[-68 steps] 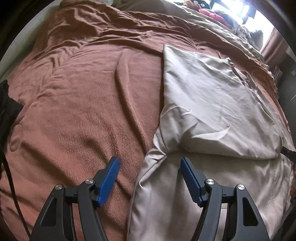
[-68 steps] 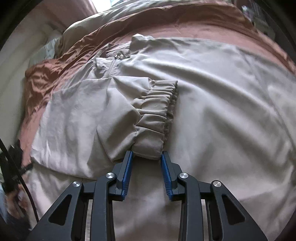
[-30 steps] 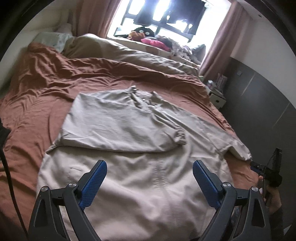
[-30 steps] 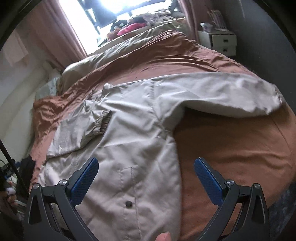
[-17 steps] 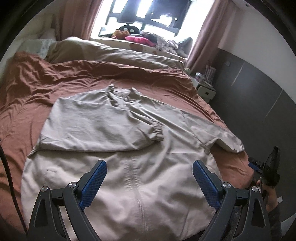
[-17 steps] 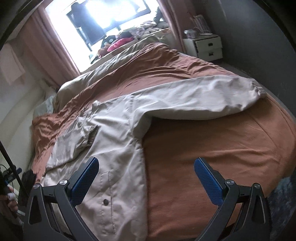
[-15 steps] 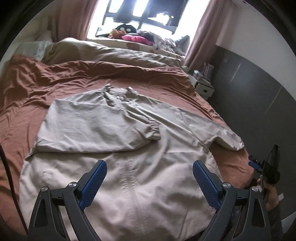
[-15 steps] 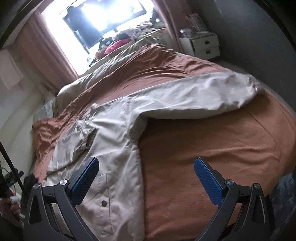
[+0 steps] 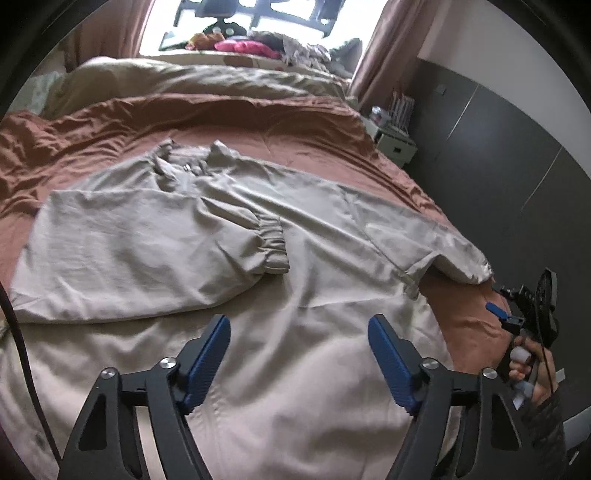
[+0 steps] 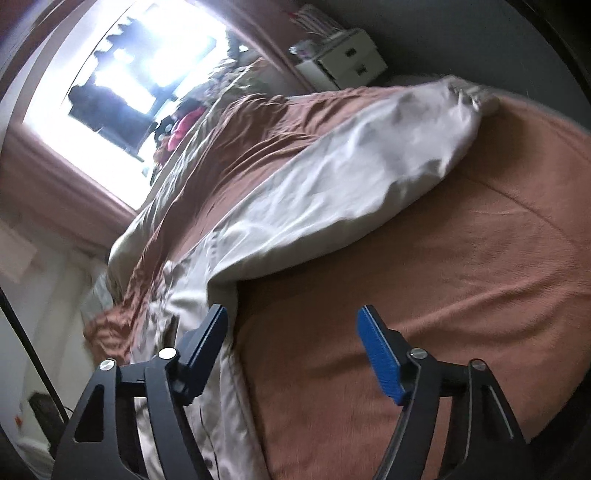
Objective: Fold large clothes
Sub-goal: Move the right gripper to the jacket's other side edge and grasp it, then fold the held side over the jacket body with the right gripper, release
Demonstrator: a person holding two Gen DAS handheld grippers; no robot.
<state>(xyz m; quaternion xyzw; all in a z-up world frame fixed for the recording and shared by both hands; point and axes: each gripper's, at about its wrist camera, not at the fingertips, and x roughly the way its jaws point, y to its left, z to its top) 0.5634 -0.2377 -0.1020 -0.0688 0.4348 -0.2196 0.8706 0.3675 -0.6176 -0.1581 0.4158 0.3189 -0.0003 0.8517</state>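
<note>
A large beige jacket (image 9: 314, 288) lies spread on a rust-brown blanket (image 9: 288, 125). One sleeve is folded across its chest, with the gathered cuff (image 9: 271, 247) near the middle. The other sleeve (image 10: 354, 177) stretches out toward the bed's right edge. My left gripper (image 9: 299, 328) hovers over the lower body of the jacket, its jaws closing with nothing pressed between them. My right gripper (image 10: 291, 317) hangs over the blanket by the jacket's side edge below the outstretched sleeve. Its jaws are closing too, and they are empty. The right gripper (image 9: 532, 306) also shows at the bed's right edge in the left wrist view.
A beige duvet (image 9: 192, 81) is bunched at the head of the bed below a bright window (image 9: 266, 18). A white bedside drawer unit (image 10: 340, 59) stands by the dark wall on the right. A person's hand (image 9: 532, 369) holds the right gripper.
Both grippers have moved in lower toward the jacket and their jaws have narrowed. The right wrist view has rolled, tilting the scene, and now sits close by the outstretched sleeve.
</note>
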